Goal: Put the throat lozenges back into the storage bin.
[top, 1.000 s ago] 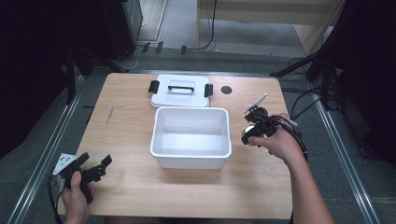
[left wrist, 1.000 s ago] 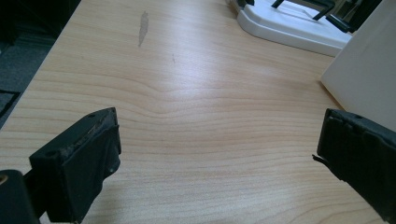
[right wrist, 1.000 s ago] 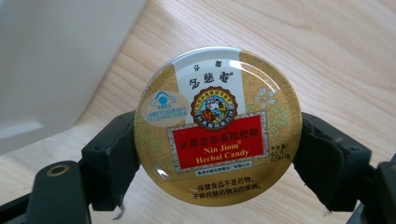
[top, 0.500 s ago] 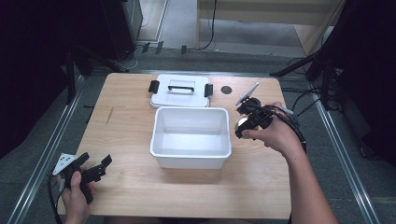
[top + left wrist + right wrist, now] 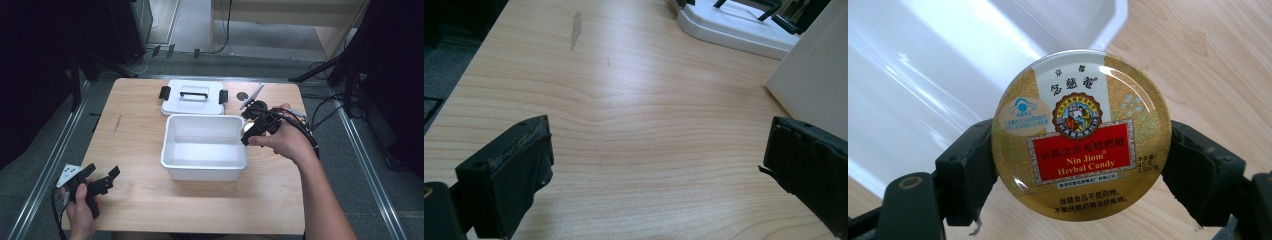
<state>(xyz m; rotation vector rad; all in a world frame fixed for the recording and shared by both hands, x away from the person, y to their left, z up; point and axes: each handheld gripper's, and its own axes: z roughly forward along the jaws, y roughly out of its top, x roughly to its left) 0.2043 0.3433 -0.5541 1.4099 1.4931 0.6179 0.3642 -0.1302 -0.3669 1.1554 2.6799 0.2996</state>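
A round gold candy tin (image 5: pixel 1080 135) with a red label is clamped between the two black jaws of my right gripper (image 5: pixel 1080 165). In the high view that gripper (image 5: pixel 248 131) hangs at the right rim of an open white plastic box (image 5: pixel 172 150), the tin (image 5: pixel 246 130) showing as a pale spot at its tip. The box's white wall (image 5: pixel 923 75) lies behind the tin. My left gripper (image 5: pixel 102 181) rests low at the table's front left corner, jaws wide apart over bare wood (image 5: pixel 649 150), holding nothing.
The box's white lid (image 5: pixel 192 98) with black handle and clips lies flat behind the box. A small dark disc (image 5: pixel 243 95) and a black-and-silver object (image 5: pixel 254 102) lie at the back right. Cables trail off the table's right edge.
My right gripper has lifted with the tin and moved left, from the table beside the box to the box's right rim. The left gripper has stayed put.
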